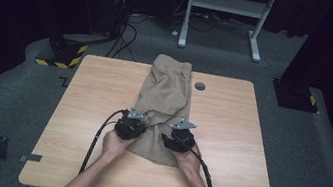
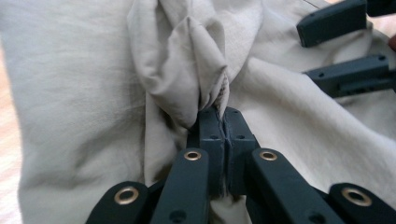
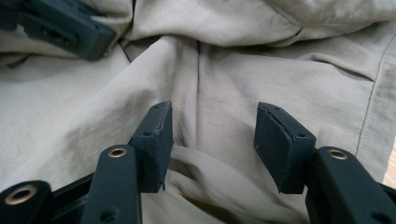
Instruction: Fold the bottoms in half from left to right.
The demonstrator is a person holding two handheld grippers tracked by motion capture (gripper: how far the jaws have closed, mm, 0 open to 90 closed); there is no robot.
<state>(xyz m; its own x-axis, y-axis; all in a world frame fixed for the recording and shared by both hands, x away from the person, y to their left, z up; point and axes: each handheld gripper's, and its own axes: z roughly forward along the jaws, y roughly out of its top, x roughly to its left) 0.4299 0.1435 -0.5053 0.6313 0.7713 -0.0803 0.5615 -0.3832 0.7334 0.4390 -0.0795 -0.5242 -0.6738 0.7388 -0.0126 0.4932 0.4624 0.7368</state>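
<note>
The beige shorts [image 1: 165, 106] lie down the tabletop's middle, nearer its front edge. The left gripper [image 2: 219, 112] pinches a thin fold that could slip free when pulled. The right gripper [image 3: 212, 135] gapes over loose cloth and may catch several layers.

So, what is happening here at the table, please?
A person is handling beige cloth trousers that lie on the light wooden table, with one pair of tongs in each hand. The left tongs are shut on a bunched fold of the fabric. The right tongs stand open over the cloth beside them, with a low ridge of fabric between the jaws, not pinched yet.
</note>
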